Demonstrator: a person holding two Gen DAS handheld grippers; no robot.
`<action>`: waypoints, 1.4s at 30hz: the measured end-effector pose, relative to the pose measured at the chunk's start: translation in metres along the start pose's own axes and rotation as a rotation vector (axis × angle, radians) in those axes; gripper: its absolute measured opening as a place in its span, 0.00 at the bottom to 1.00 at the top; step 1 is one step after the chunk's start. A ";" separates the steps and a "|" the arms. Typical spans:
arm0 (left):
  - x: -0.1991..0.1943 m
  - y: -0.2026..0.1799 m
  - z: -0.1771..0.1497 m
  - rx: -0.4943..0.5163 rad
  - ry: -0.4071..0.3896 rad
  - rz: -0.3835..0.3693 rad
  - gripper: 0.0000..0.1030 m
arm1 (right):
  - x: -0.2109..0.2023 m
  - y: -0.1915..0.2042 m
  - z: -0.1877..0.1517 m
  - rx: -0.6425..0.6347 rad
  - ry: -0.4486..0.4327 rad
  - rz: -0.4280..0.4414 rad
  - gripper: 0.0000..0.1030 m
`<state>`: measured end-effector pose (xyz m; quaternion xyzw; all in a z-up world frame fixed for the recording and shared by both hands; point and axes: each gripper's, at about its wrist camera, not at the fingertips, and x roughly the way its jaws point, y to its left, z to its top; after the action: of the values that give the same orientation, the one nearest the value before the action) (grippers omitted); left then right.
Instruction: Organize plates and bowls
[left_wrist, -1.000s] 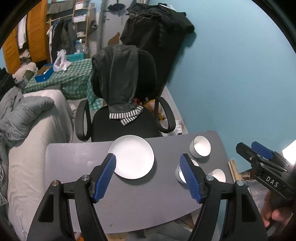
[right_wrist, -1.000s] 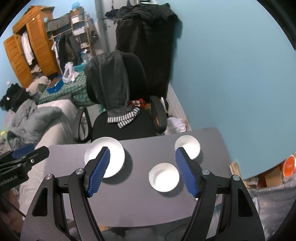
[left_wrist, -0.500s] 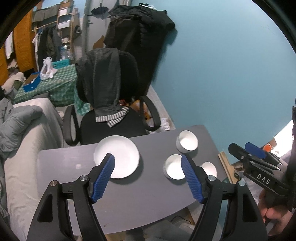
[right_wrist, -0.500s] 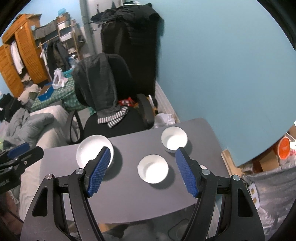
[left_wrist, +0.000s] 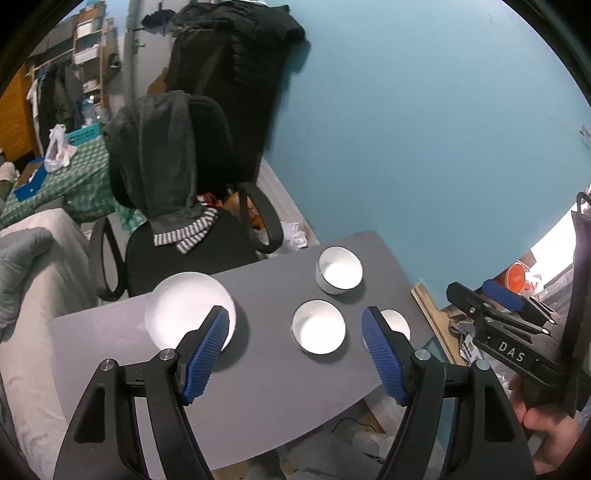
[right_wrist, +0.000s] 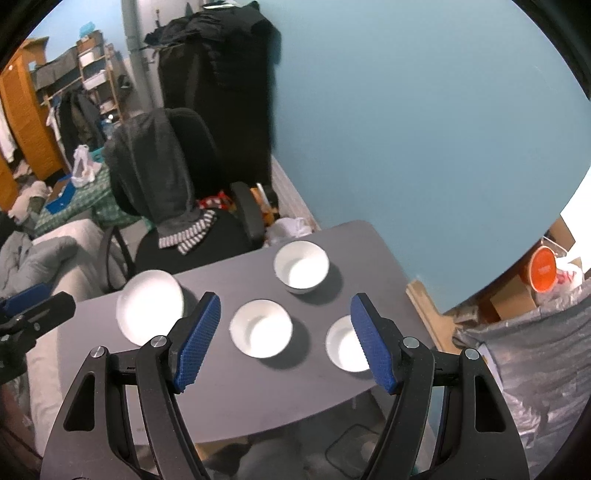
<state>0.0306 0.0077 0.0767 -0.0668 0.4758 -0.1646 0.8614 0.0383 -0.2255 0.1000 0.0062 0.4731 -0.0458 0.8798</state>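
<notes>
A round white ceramic plate (right_wrist: 149, 304) is seen at the left of the dark grey tabletop (right_wrist: 258, 391), with its near edge hidden behind a blue ribbed pad (left_wrist: 207, 354) in the left wrist view. To its right, a white bowl (right_wrist: 261, 328) is placed near the table's middle, and a second white bowl (right_wrist: 301, 267) is set farther back, apart from it. A third white bowl (right_wrist: 341, 347) is found by the right edge, partly covered by a pad. The left gripper (left_wrist: 295, 350) is held above the table with its jaws spread wide and nothing between them. The right gripper (right_wrist: 285, 341) is likewise held wide apart and unloaded.
</notes>
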 end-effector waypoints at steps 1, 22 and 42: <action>0.004 -0.004 0.002 0.011 0.004 -0.003 0.73 | 0.002 -0.003 0.000 0.003 0.002 -0.008 0.70; 0.089 -0.047 0.026 0.055 0.126 0.028 0.73 | 0.058 -0.055 0.019 0.047 0.099 0.017 0.70; 0.204 -0.014 -0.003 -0.099 0.311 0.114 0.73 | 0.208 -0.049 0.000 -0.054 0.381 0.258 0.70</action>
<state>0.1253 -0.0758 -0.0841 -0.0559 0.6137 -0.1001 0.7812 0.1479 -0.2900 -0.0716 0.0516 0.6270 0.0819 0.7729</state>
